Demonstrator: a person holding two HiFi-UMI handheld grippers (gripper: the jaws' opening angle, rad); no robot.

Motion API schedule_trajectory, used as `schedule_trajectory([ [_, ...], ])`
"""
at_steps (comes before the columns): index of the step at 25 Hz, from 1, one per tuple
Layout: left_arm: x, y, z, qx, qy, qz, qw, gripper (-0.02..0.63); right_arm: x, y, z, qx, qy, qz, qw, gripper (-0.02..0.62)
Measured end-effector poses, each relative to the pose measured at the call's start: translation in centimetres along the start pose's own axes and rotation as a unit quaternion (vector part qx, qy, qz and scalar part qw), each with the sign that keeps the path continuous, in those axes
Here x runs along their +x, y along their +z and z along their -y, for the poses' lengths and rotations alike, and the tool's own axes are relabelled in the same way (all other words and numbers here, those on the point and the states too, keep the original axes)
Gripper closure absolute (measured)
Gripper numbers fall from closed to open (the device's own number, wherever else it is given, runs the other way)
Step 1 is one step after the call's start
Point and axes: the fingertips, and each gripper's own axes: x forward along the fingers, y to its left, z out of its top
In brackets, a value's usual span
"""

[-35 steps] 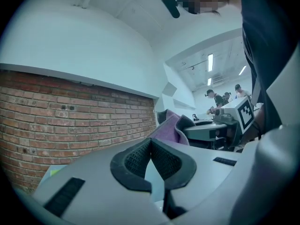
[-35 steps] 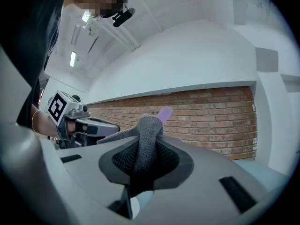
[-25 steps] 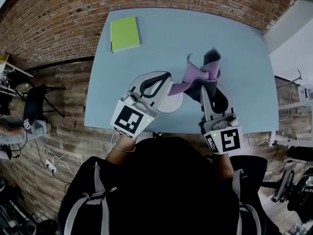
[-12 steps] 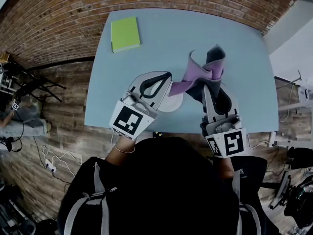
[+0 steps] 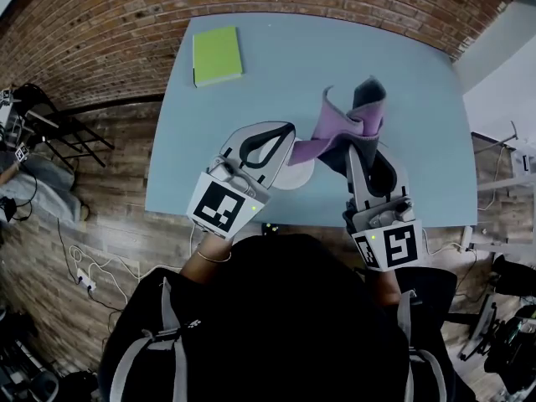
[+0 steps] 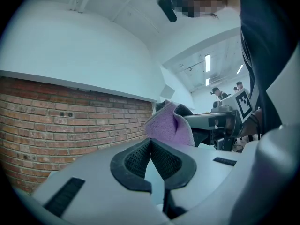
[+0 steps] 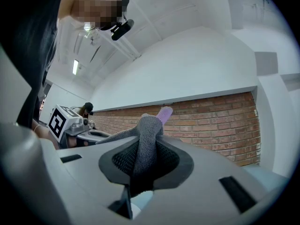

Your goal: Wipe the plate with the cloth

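The right tongs (image 7: pixel 146 146) are clamped on the cloth (image 7: pixel 149 125). A grey fold is squeezed between the pads, and a purple tip pokes up past it. From the head view the cloth rises from these tongs as a crumpled purple and grey bundle. One purple flap trails across toward the left tongs (image 5: pixel 287 134) and ends over the plate (image 5: pixel 299 177).

The left tongs are pressed together, pads meeting at the tip, and no object shows between them in their own view. The cloth is just beyond their tip.

The white plate lies on the desk (image 5: pixel 402 74) near its front edge. The left tongs cover part of it and the cloth's flap overhangs it. A green notebook (image 5: pixel 217 55) lies well apart at the far left corner of the blue desk.
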Motion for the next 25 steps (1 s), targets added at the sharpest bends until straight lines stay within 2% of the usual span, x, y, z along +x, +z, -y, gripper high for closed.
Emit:
schedule_trajectory([
  [25,-0.19,0.04,0.21,0.002,0.002,-0.002,1.0,0.598,0.07,-0.55,-0.41,-0.003,0.008,-0.012,1.0,0.529],
])
